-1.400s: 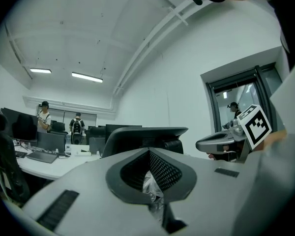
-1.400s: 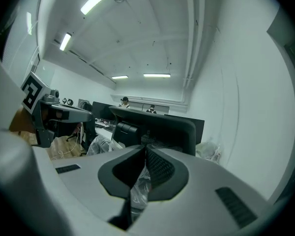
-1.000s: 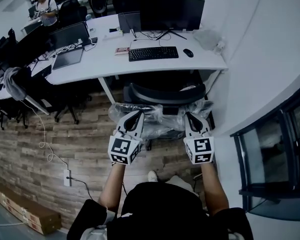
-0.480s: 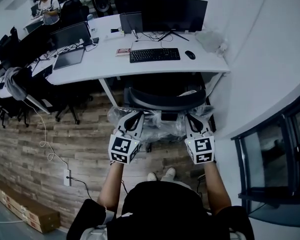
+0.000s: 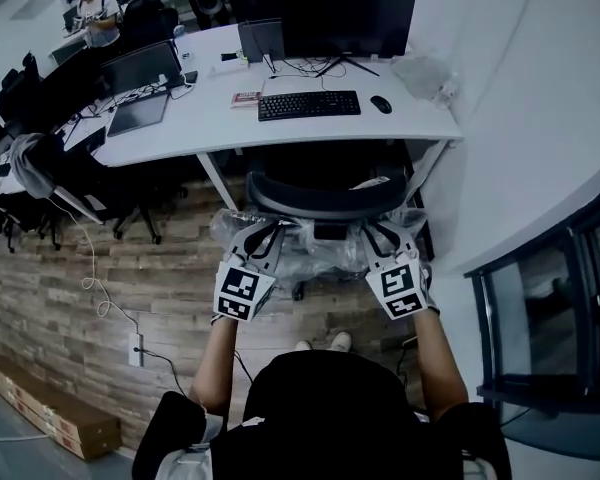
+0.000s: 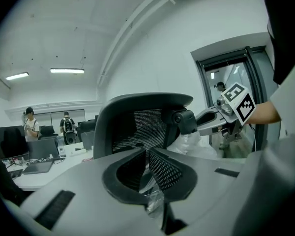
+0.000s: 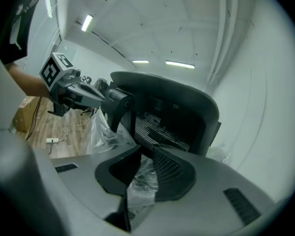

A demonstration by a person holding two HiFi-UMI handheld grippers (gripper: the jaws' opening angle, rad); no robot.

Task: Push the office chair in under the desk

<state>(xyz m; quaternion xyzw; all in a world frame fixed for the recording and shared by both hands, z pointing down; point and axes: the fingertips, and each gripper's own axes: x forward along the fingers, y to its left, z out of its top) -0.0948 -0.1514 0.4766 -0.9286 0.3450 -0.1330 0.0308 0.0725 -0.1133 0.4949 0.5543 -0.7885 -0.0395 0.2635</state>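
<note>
A black mesh office chair (image 5: 325, 193) stands with its seat under the white desk (image 5: 210, 118), and its backrest (image 6: 137, 127) rises just past the desk's edge. Crinkled clear plastic wrap (image 5: 310, 253) hangs behind the backrest. My left gripper (image 5: 263, 230) is at the chair's left side, shut on a bit of that plastic (image 6: 155, 200). At the chair's right side, my right gripper (image 5: 378, 230) has just been opening its jaws. A bunch of plastic (image 7: 140, 186) still lies in the narrow gap between them.
On the desk are a keyboard (image 5: 308, 105), a mouse (image 5: 381, 104), a monitor (image 5: 345, 18) and a laptop (image 5: 140, 73). A white wall (image 5: 520, 118) runs close on the right. More chairs (image 5: 130, 203) stand to the left, and a cable (image 5: 90, 268) trails over the wood floor.
Both grippers have sunk a little and rolled, so their marker cubes tilt outward. The person's feet have stepped in below the chair. The chair stays tucked under the desk.
</note>
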